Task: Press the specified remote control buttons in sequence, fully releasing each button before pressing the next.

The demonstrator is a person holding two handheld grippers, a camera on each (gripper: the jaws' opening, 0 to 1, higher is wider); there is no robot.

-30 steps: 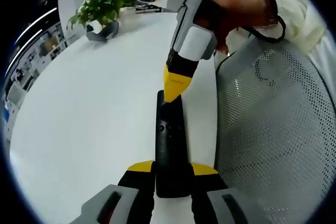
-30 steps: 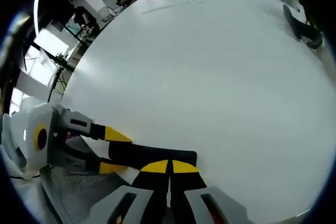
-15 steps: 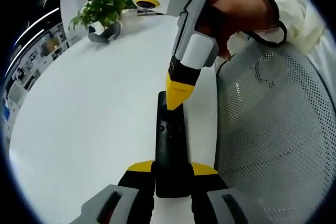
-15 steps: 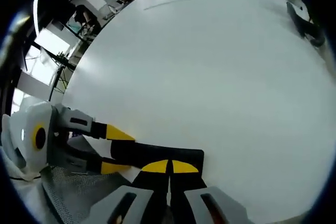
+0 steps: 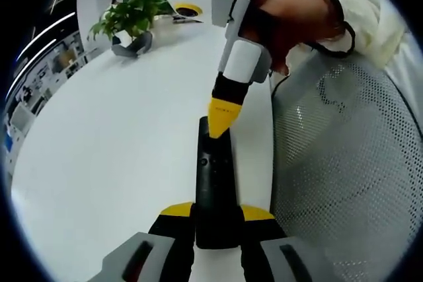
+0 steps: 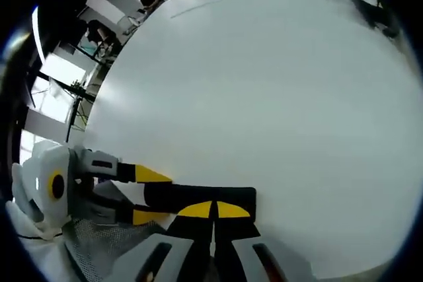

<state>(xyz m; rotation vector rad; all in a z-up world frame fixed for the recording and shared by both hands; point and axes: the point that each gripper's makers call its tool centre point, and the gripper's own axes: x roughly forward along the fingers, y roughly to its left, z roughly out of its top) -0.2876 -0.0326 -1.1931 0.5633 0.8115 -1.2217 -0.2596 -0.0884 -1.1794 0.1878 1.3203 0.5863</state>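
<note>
Left gripper view has the black remote control (image 5: 213,189) lying on the white table (image 5: 106,137), its long axis running straight away from the left gripper (image 5: 215,214), whose yellow-tipped jaws clamp its near end from both sides. From the far side the right gripper (image 5: 222,115) slants down with jaws pressed together into one point, the tip at the remote's far end, probably touching a button there, though contact is hard to confirm. Right gripper view shows the remote (image 6: 198,197) lying crosswise just beyond that gripper's joined tips (image 6: 213,210).
</note>
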